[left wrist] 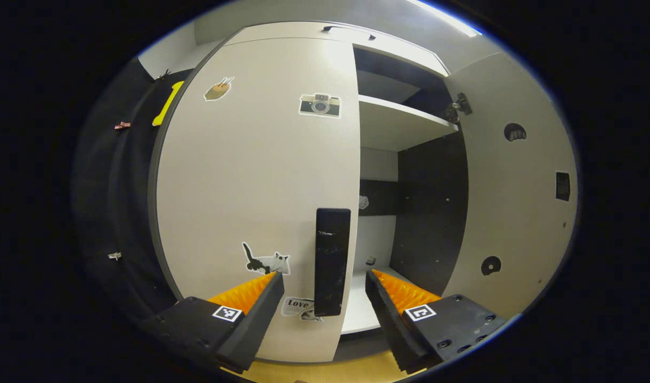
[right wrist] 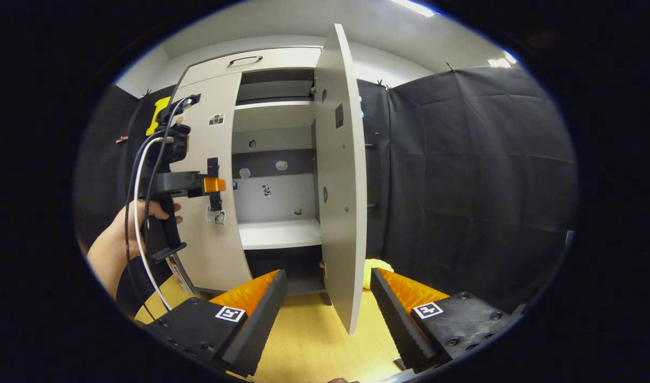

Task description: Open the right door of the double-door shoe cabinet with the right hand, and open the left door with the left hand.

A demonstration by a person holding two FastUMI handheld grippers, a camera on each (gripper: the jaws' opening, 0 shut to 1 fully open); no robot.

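The shoe cabinet's left door (left wrist: 250, 175) is closed; it is pale with several stickers, and a black vertical handle (left wrist: 332, 260) sits at its right edge. My left gripper (left wrist: 323, 276) is open, and the handle stands just ahead between its fingers. The right door (left wrist: 516, 186) is swung wide open, baring white shelves (left wrist: 399, 125). In the right gripper view the right door (right wrist: 340, 186) stands edge-on. My right gripper (right wrist: 327, 274) is open on either side of its lower edge, not pressing it. A hand (right wrist: 117, 234) holds the left gripper (right wrist: 216, 185) at the left door's handle.
A drawer with a dark handle (right wrist: 245, 58) tops the cabinet. Black cloth wall (right wrist: 463, 186) runs to the right of it. The floor (right wrist: 314, 330) is light wood. A small yellowish thing (right wrist: 375, 266) lies on the floor behind the open door. White cables (right wrist: 138, 213) hang from the left gripper.
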